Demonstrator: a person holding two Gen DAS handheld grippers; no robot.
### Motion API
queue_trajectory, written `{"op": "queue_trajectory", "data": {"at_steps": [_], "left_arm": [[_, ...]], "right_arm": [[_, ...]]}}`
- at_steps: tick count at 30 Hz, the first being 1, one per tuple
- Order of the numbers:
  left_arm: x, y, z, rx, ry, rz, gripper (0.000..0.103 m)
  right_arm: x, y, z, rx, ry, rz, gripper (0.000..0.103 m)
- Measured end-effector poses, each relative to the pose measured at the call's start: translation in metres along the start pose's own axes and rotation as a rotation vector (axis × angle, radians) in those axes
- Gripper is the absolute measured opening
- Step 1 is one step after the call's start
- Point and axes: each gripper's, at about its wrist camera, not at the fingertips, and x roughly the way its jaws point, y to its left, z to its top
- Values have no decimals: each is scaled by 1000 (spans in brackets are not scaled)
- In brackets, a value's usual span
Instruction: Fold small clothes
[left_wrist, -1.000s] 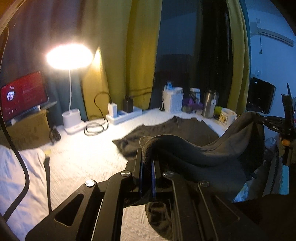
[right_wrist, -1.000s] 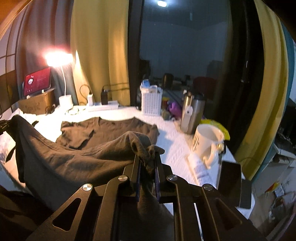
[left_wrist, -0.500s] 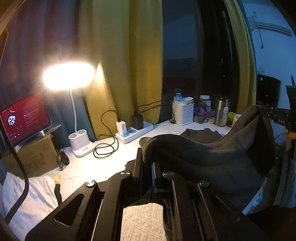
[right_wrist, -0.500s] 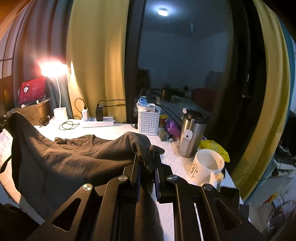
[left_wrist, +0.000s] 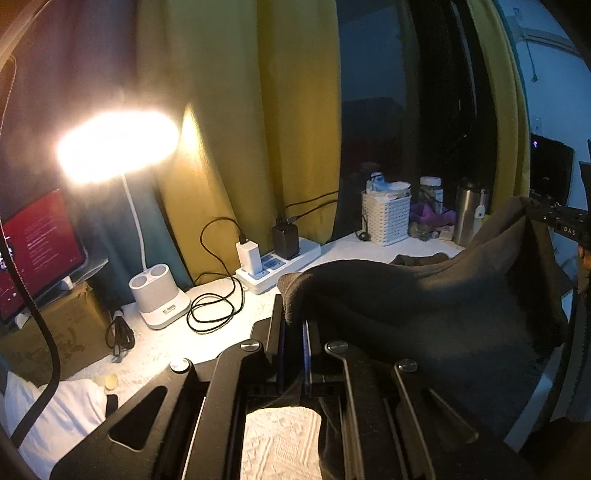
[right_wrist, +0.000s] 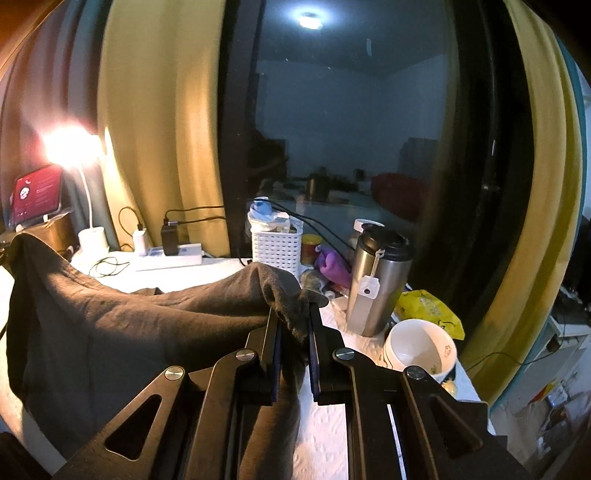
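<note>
Above the white-covered table (left_wrist: 155, 347), the left gripper (left_wrist: 293, 314) and right gripper (right_wrist: 293, 317) each pinch a corner of a dark garment (right_wrist: 129, 325), holding it stretched between them, its far part resting near the white basket (right_wrist: 277, 247) at the back edge.

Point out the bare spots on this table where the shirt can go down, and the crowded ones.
Bare table shows under the left gripper, and between the cable coil and the dark shirt. A strip runs before the power strip. Crowded: around the basket, steel flask and mug.
</note>
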Motion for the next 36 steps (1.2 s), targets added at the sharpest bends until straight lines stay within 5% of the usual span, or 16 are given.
{"op": "queue_trajectory", "data": {"at_steps": [25,36], "left_arm": [[142,20,5,-5,191,10,6],[213,34,-34,-52,395,-18,11]], "right_arm": [[163,-20,8,13,146,28,12],[232,-3,-31,-119,332,-65,12]]}}
